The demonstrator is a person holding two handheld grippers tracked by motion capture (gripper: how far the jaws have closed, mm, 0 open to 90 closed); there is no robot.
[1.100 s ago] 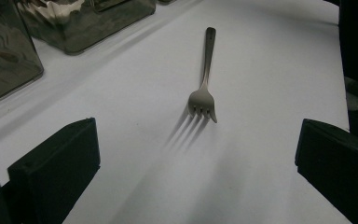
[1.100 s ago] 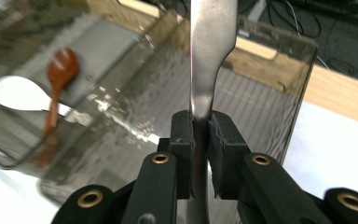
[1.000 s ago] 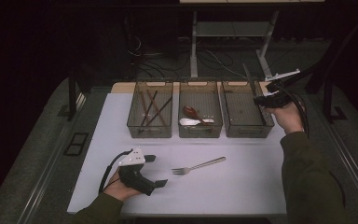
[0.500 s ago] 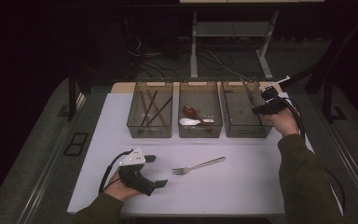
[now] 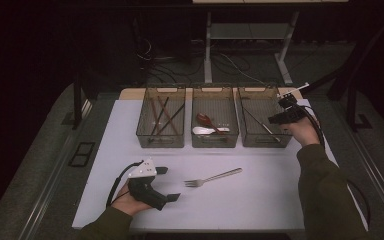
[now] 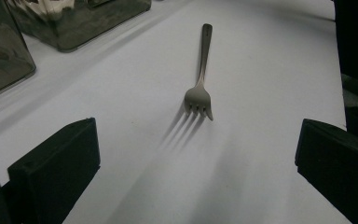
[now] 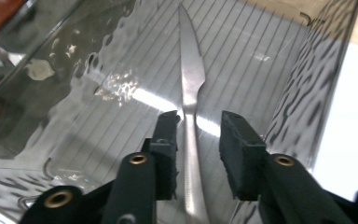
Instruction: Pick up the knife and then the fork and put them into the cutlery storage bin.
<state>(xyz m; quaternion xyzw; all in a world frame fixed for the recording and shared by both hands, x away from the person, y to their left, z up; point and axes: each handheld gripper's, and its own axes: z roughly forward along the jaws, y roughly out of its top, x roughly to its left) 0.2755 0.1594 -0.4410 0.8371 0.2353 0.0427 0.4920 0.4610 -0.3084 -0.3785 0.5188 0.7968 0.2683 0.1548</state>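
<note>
The left gripper (image 5: 167, 184) rests on the white table (image 5: 260, 200) in the person's left hand, its jaws spread wide with nothing between them. In the left gripper view the two black jaws stand far apart at the bottom corners, and a metal fork (image 6: 200, 88) lies on the bare surface ahead of them, tines toward the gripper and handle away, touched by neither jaw. From above, the fork (image 5: 214, 177) lies just to the right of that gripper, near the middle of the table.

Behind it three clear bins stand in a row. The left bin (image 5: 142, 131) holds dark sticks (chopsticks, by their look), the middle bin (image 5: 197, 140) holds a red spoon (image 5: 205, 120) and a white spoon (image 5: 202, 130).

At the right, the right gripper (image 5: 275, 120) hangs over the right bin (image 5: 252, 140), pointed down into it. In the right gripper view its jaws stand narrowly apart and have just been opening; a table knife (image 7: 189, 93) lies on the ribbed floor of the bin and runs between them, blade away from the camera. A thin gap shows on each side of the handle, so the pads do not press on it: the knife lies loose in the bin.
</note>
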